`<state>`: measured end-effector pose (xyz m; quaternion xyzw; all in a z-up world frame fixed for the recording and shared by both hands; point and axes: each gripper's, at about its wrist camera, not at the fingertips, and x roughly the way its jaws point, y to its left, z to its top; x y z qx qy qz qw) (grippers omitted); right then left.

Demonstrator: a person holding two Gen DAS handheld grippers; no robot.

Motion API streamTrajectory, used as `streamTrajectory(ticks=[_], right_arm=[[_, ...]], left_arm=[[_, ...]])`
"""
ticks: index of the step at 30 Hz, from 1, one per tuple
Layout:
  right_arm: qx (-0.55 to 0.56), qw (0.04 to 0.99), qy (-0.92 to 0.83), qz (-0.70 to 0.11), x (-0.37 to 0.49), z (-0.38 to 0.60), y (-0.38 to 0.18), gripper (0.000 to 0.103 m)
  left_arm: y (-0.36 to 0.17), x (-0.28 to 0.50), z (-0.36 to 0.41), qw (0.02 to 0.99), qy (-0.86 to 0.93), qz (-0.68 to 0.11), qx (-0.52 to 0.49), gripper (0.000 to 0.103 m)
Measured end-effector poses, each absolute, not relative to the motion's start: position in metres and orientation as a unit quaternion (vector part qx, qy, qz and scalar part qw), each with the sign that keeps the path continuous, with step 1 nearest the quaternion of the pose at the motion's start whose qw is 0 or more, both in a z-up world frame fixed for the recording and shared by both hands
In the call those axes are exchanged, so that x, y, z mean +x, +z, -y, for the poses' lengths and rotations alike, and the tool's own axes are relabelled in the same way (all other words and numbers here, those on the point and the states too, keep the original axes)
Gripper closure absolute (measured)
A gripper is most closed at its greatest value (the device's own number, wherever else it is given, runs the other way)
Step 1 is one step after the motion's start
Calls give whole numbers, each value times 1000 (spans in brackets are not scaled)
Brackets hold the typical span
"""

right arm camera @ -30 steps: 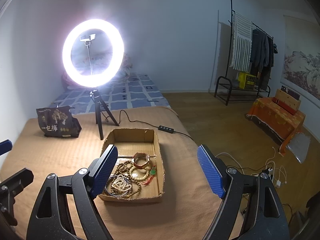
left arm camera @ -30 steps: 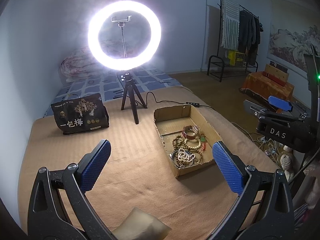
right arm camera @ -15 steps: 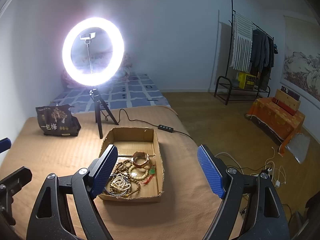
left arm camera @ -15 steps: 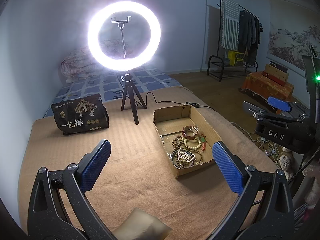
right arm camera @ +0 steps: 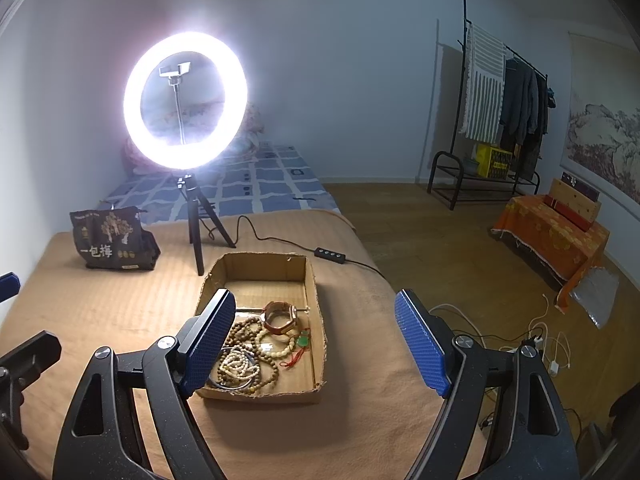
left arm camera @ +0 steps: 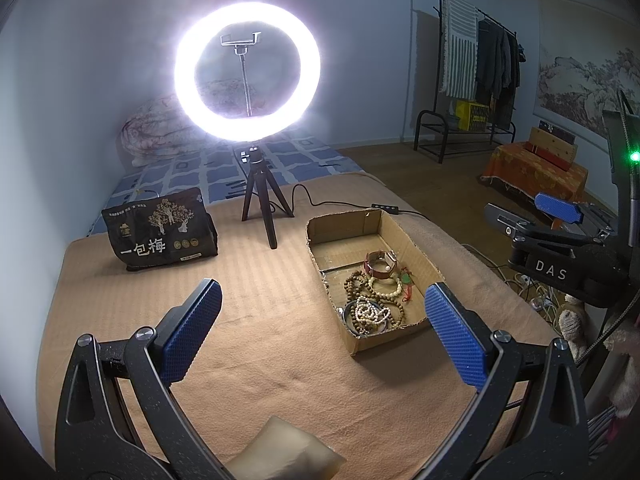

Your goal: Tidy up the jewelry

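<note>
A tan blanket [left arm camera: 260, 332] lies under both grippers. Beyond the fingers stands a lit ring light [left arm camera: 247, 71] on a tripod [left arm camera: 262, 204], with a dark bag [left arm camera: 158, 234] ahead of the left gripper's left finger. The left gripper [left arm camera: 322, 328] is spread wide, nothing between its pads; the right gripper [right arm camera: 316, 344] likewise. The box [right arm camera: 314, 296] sits beyond the right gripper's left finger [right arm camera: 208, 344], which hides its near left corner. Inside lie beads [right arm camera: 240, 364] and a watch [right arm camera: 280, 316].

One cardboard box [right arm camera: 312, 312], one ring light [right arm camera: 185, 100], one snack bag [right arm camera: 110, 240], two hand-held grippers [right arm camera: 316, 344].
</note>
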<state>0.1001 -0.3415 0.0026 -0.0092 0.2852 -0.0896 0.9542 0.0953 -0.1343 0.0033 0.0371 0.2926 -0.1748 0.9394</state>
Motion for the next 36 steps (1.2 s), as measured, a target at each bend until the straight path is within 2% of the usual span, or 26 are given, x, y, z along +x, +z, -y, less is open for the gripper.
streamTrajectory(ticks=[36], right_arm=[[-12, 952, -88, -293, 97, 347, -2, 21]], left_arm=[[2, 95, 135, 940, -174, -291, 38, 0]])
